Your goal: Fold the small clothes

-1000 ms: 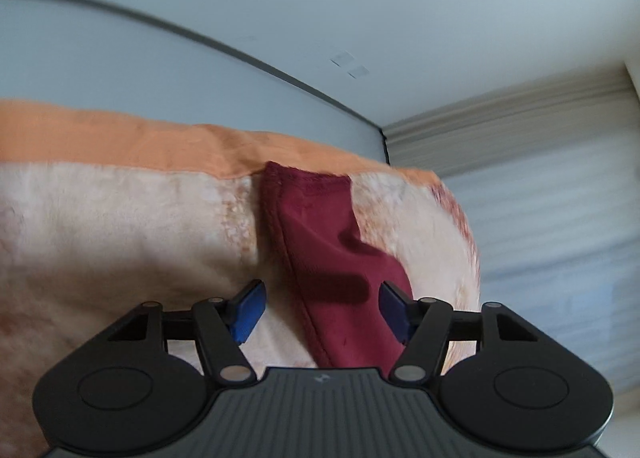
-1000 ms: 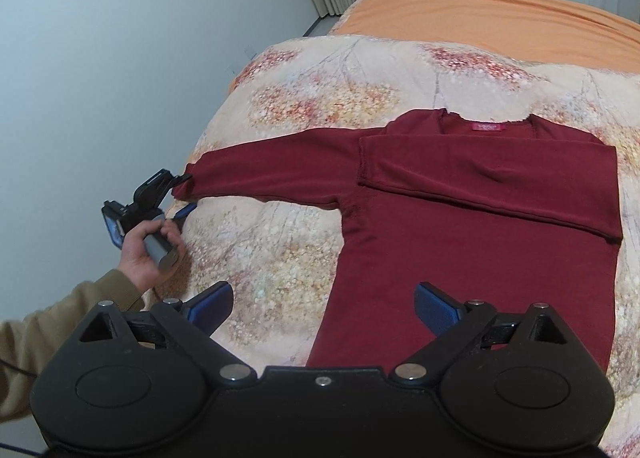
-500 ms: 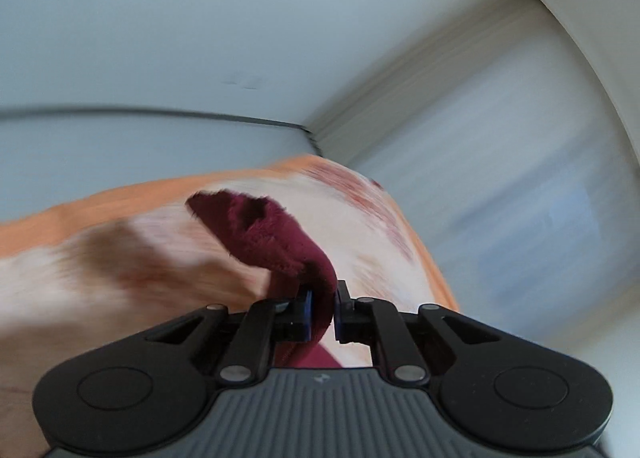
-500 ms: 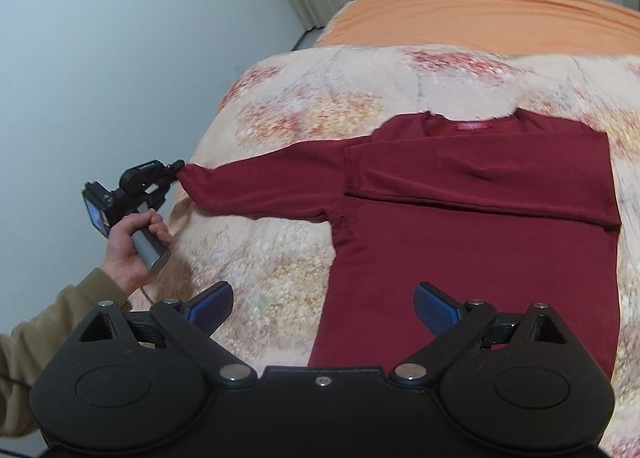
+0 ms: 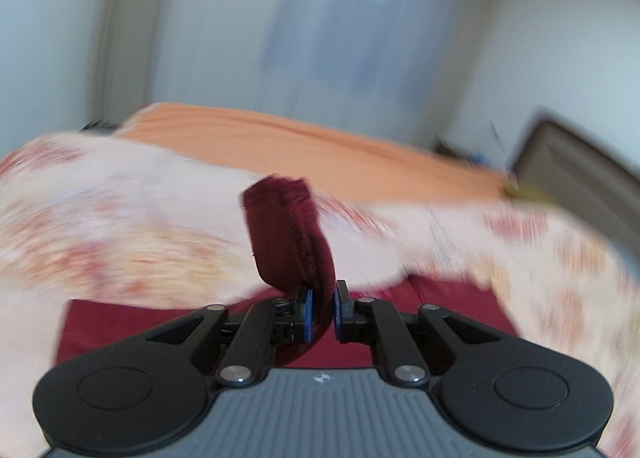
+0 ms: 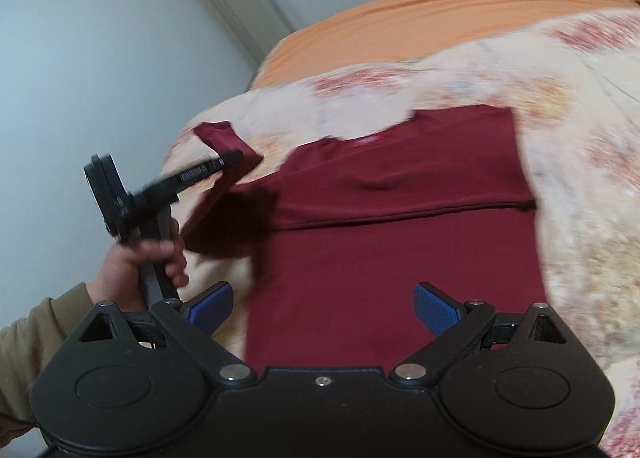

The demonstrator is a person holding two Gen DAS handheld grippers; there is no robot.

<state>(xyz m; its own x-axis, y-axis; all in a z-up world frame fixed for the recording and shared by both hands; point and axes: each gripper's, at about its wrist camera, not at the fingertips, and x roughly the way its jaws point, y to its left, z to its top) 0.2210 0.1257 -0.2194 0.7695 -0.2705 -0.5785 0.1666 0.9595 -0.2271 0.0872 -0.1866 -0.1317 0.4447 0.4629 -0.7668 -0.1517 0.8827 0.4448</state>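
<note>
Left wrist view: the left gripper [image 5: 322, 308] has its blue pads clamped on the cuff end of the dark red knit sleeve [image 5: 290, 234], which stands up in a curl above the jaws. Below the gripper lies the flat body of the dark red long-sleeved sweater [image 5: 456, 298], spread on the cream floral quilt [image 5: 120, 226] over an orange bedsheet [image 5: 304, 142]. The picture is smeared, so fine detail of the bite cannot be read.

Risk, as judged: only a narrow edge of cuff appears to be between the pads. A quick swing could pull it free, or the sleeve could land twisted or bunched instead of flat across the chest.

Right wrist view: the right gripper [image 6: 322, 306] stands with its jaws wide apart and nothing between them, above the sweater's lower body [image 6: 392, 266] without clear contact. A person's hand [image 6: 140, 258] in an olive sleeve [image 6: 36, 334] carries the left gripper [image 6: 236, 156] at the left, with the sleeve [image 6: 224, 194] lifted off the quilt [image 6: 580, 138] and draped back toward the shoulder. The other sleeve already lies folded across the chest. With the hem unpinned, the body may drag sideways.
</note>
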